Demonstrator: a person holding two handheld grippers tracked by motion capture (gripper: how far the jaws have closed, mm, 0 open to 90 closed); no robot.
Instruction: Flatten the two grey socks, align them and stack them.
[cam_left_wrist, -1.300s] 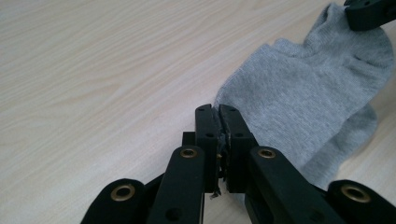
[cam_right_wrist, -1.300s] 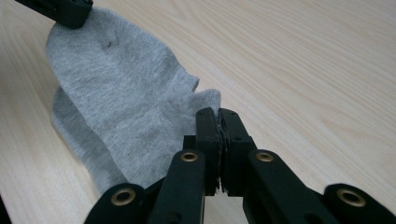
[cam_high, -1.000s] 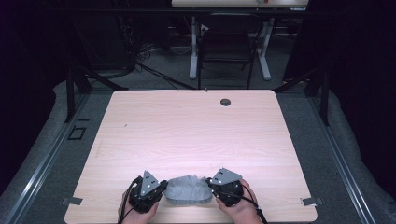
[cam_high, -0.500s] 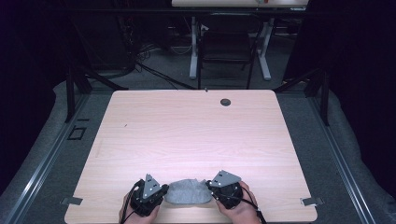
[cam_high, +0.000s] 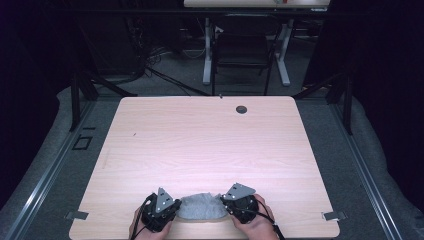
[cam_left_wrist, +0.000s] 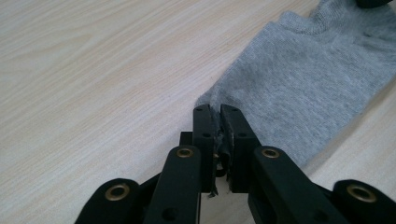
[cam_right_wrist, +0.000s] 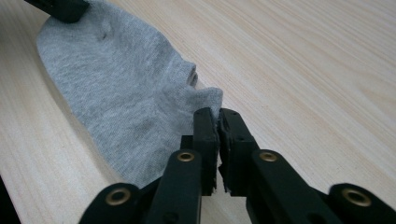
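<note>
left gripper jaws clamped on grey sock edge | right gripper likewise | risk: thin bite, fabric may slip | sock near worktop edge, could fall

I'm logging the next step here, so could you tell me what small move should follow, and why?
Probably ease both grippers apart to flatten it: the left gripper and right gripper each pinch an end of the grey sock, which looks bunched near the table's front edge.
</note>
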